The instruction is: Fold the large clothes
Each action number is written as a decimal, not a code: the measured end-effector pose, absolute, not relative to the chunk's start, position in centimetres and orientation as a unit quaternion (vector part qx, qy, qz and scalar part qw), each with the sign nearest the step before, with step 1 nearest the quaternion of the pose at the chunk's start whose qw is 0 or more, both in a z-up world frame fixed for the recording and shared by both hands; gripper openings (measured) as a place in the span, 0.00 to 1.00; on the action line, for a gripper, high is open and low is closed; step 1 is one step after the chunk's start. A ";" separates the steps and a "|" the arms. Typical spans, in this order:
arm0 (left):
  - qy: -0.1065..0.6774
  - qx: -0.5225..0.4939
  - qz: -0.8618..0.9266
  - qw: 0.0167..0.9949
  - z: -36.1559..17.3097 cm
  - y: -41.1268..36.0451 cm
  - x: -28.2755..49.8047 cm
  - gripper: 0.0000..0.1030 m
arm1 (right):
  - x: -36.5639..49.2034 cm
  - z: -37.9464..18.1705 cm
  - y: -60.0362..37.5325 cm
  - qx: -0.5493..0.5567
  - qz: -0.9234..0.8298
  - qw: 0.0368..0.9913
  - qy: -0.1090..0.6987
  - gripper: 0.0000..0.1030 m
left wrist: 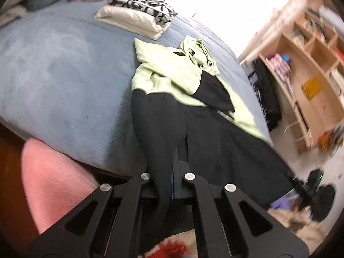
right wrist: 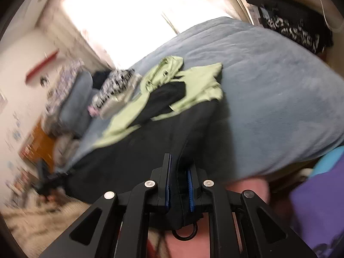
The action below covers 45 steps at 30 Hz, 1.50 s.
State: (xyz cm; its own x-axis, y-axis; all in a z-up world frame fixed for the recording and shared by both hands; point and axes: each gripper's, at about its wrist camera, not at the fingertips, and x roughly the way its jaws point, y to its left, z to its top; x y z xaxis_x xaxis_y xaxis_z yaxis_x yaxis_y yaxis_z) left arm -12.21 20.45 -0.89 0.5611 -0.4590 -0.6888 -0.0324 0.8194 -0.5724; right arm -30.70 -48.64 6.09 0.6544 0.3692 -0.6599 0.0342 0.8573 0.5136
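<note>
Soft green-black jacket (left wrist: 172, 81), fleecy bedspread (left wrist: 64, 64)

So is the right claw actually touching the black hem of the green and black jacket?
Touching. The right wrist view shows the right claw with its blue pads pressed on a thick fold of the jacket's black hem, no gap visible on either side.
</note>
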 end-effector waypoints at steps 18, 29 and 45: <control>0.397 -0.474 -0.102 0.779 -0.2 24.4 11.5 0.01 | -2.9 6.8 -56.3 0.496 -0.004 0.806 0.322 0.38; 0.437 -0.519 -0.019 0.734 -6.6 24.3 27.2 0.02 | 12.5 2.2 -58.2 0.444 -0.041 0.818 0.362 0.82; 0.472 -0.406 -0.052 0.780 -9.1 23.2 28.5 0.23 | 6.4 -2.3 -53.3 0.315 0.085 0.822 0.466 0.82</control>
